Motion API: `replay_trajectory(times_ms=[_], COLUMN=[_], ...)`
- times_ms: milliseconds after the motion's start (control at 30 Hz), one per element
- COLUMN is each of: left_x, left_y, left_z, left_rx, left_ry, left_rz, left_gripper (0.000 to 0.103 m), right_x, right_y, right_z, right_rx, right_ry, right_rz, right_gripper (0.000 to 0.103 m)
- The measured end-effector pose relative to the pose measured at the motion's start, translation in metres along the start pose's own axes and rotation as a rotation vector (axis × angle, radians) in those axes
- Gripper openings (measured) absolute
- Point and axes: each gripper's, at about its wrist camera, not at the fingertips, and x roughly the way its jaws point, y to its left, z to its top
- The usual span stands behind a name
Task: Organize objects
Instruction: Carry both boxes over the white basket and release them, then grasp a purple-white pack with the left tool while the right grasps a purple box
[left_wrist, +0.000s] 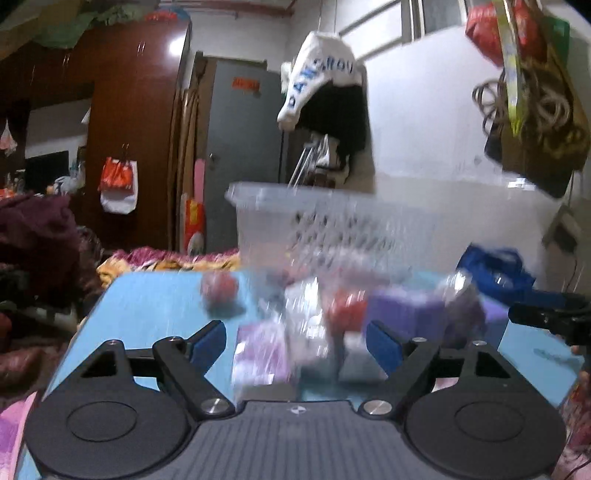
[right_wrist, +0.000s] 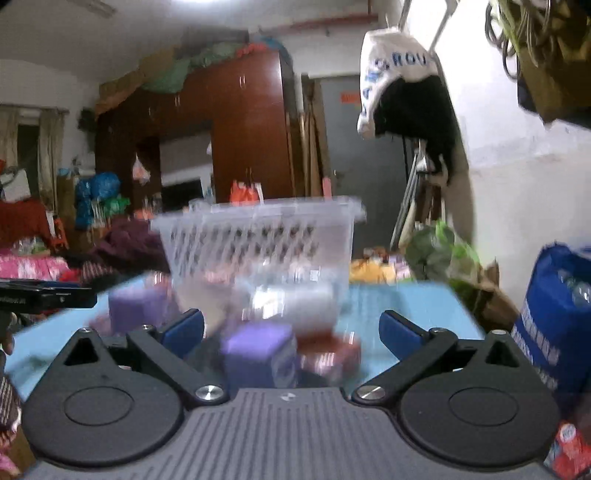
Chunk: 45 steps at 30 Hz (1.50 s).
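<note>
A clear plastic basket (left_wrist: 332, 221) stands at the back of a light blue table (left_wrist: 155, 306); it also shows in the right wrist view (right_wrist: 258, 236). Several small wrapped packets lie in front of it, blurred: purple (left_wrist: 262, 354), red (left_wrist: 347, 310), a purple block (left_wrist: 402, 310). A red one (left_wrist: 219, 290) lies apart to the left. In the right wrist view a purple block (right_wrist: 258, 350) and a red packet (right_wrist: 328, 354) lie between the fingers. My left gripper (left_wrist: 295, 347) is open and empty above the packets. My right gripper (right_wrist: 291, 328) is open and empty; it shows in the left wrist view (left_wrist: 546, 317).
A blue bag (right_wrist: 554, 317) stands right of the table. Clothes (left_wrist: 325, 92) hang above the basket. A dark bag (left_wrist: 535, 122) hangs at the upper right. Bedding and clothes (left_wrist: 37, 251) pile up on the left. A wooden wardrobe (left_wrist: 129, 129) stands behind.
</note>
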Motion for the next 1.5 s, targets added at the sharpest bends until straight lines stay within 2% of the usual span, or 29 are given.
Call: replay_trajectory(times_ms=[133,300,367,533,700,800,900,967,1000,1033,1067,1133,1233,1367,1500], left_x=[0.012,0.022,0.024,0.024,0.026,0.027,0.028,0.031,0.031,0.032,0.031,0.029,0.024,0.012,0.004], left_y=[0.009,0.012,0.013,0.014,0.019,0.021,0.021,0.018,0.014,0.011,0.008,0.008,0.013,0.012,0.015], left_z=[-0.002,0.001,-0.002,-0.005,-0.006,-0.005,-0.006,-0.006,-0.006,-0.006,-0.006,-0.007,-0.009,-0.012,-0.016], left_rx=[-0.008,-0.003,-0.009,-0.011,-0.058,-0.071,-0.078,-0.067,-0.047,-0.028,-0.004,-0.005,-0.033,-0.027,-0.065], left_ry=[0.066,0.106,0.126,0.143,0.147,0.149,0.151,0.166,0.168,0.169,0.168,0.154,0.115,0.024,-0.056], left_rz=[0.02,0.019,0.011,-0.003,-0.028,-0.034,-0.018,0.02,0.039,0.046,0.052,0.046,0.029,0.026,0.035], left_gripper=[0.086,0.086,0.086,0.086,0.083,0.081,0.073,0.059,0.056,0.048,0.047,0.046,0.046,0.046,0.046], right_x=[0.023,0.04,0.04,0.028,0.028,0.024,0.02,0.017,0.016,0.017,0.019,0.019,0.011,-0.004,-0.011], right_y=[0.003,-0.003,-0.001,-0.002,-0.006,-0.012,-0.013,-0.009,-0.007,-0.005,-0.003,-0.002,-0.01,-0.013,-0.016], right_z=[0.003,0.019,0.014,0.003,0.004,0.003,0.0,-0.002,-0.003,-0.004,-0.005,-0.007,-0.008,-0.011,-0.009], right_rx=[-0.039,-0.031,-0.056,-0.036,-0.018,0.017,0.033,0.014,0.009,0.003,-0.009,-0.018,0.031,0.052,0.057], right_ry=[0.085,0.129,0.138,0.111,0.09,0.07,0.081,0.088,0.093,0.098,0.11,0.108,0.087,0.041,0.007], right_rz=[0.036,0.126,0.109,0.132,0.166,0.196,0.177,0.163,0.166,0.163,0.154,0.128,0.15,0.143,0.137], right_gripper=[0.103,0.101,0.096,0.08,0.064,0.061,0.061,0.063,0.062,0.061,0.061,0.049,0.048,0.048,0.048])
